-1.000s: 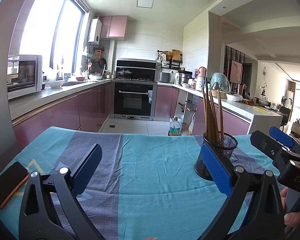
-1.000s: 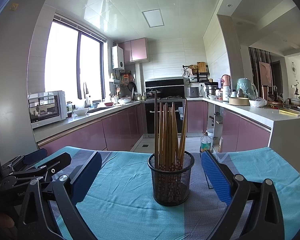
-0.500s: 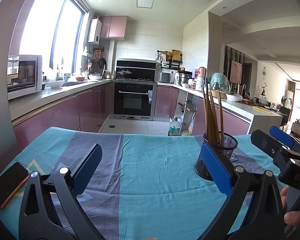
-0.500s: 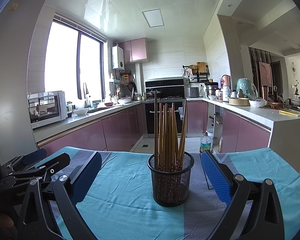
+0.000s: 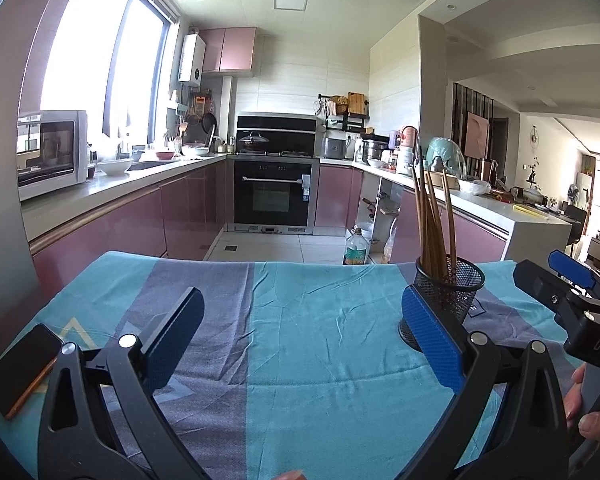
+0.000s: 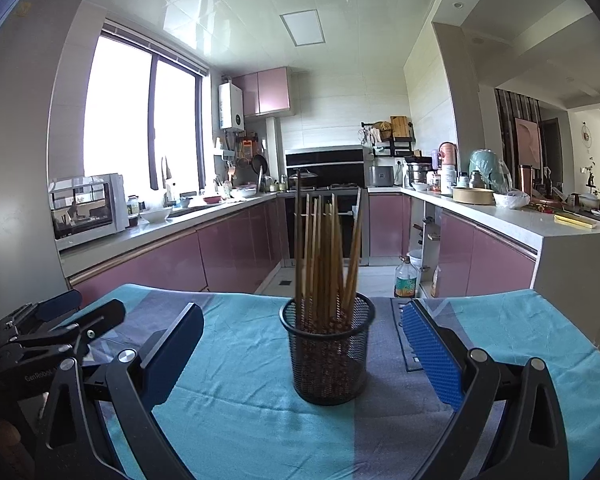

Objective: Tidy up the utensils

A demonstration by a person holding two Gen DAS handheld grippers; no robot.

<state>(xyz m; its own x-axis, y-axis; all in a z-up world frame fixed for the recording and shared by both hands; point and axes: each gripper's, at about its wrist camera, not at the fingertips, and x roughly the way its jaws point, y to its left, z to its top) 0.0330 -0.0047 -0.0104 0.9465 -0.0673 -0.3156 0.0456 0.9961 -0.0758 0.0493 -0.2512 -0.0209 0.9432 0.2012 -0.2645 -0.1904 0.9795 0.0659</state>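
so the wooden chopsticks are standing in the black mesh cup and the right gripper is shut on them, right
Not quite. The wooden chopsticks do stand in the black mesh cup, but the right gripper is open, its blue pads spread either side of the cup and touching nothing. The right wrist view shows this.

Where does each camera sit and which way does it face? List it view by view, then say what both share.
Left wrist: sits on the left gripper, low over the cloth-covered table, facing the kitchen; shows its own open fingers, the right gripper and a fingertip at the right edge, a phone at left.
Right wrist: sits on the right gripper, aimed at the mesh cup of chopsticks; shows its own open fingers and the left gripper at left.
Shared: the table, cup, chopsticks, oven.
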